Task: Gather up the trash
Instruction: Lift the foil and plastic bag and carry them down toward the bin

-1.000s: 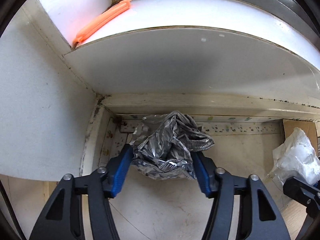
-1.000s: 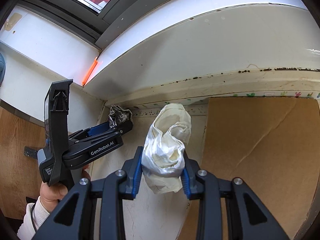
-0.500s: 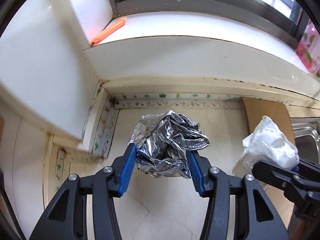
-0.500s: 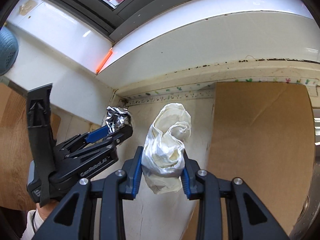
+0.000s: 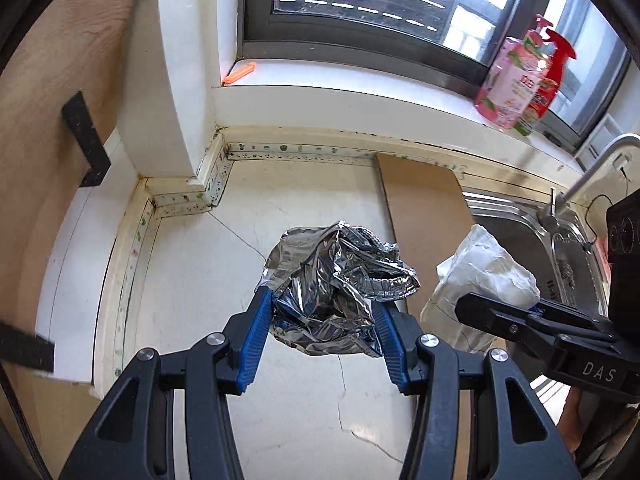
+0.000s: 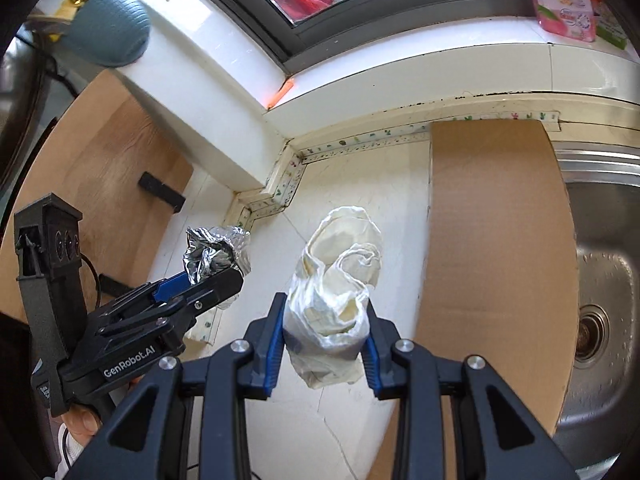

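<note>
The left gripper (image 5: 324, 330), clamped on the crumpled foil (image 5: 340, 280), has lifted it out of the corner under the window sill (image 5: 360, 80) and now holds it clear above the counter (image 5: 192, 280). To its right, the right gripper (image 6: 325, 342), clamped on the white plastic bag (image 6: 340, 292), has risen likewise. Both pieces are picked up; they likely need a bin next, and none is visible.

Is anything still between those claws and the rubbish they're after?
No. The left gripper is shut on the crumpled foil, the right gripper on the white plastic bag. No bin is in view.
</note>
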`<state>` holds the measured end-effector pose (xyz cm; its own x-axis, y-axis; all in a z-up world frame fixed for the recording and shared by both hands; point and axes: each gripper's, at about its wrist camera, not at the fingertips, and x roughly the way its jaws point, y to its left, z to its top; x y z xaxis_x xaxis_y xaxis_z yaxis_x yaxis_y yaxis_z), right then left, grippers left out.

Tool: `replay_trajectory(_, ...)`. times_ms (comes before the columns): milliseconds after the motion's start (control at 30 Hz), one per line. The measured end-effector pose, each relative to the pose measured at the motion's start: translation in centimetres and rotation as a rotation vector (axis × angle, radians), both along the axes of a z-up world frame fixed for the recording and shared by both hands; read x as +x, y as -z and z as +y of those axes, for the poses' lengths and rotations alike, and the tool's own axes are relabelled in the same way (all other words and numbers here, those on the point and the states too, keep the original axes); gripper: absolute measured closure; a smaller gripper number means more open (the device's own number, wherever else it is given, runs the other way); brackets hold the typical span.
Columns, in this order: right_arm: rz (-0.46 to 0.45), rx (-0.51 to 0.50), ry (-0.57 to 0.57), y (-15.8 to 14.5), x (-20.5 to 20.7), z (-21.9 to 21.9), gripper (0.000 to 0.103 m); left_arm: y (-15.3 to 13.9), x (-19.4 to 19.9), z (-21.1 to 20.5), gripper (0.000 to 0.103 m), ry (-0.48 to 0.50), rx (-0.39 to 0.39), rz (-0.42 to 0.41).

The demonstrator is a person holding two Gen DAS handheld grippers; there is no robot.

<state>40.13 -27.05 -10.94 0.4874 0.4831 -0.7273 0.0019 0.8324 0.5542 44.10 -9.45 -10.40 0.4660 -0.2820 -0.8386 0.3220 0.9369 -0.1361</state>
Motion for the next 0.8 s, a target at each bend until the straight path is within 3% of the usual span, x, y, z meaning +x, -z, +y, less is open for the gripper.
replay_trajectory(400, -0.083, -0.042, 0.08, -5.6, -17.5, 4.9, 0.07, -4.9, -18.4, 3.7, 0.054, 0.146, -0.041, -0.113)
replay_trajectory(567, -0.084, -0.05, 0.121, -6.3, -24.0, 6.7, 0.07, -5.4, -24.4, 5.6, 0.054, 0.173, -0.069, -0.131)
replay_trajectory(800, -0.014, -0.067, 0.101, -5.4, -30.5, 8.9, 0.07, -4.5, -32.0, 7.6, 0.054, 0.194, -0.086, -0.108)
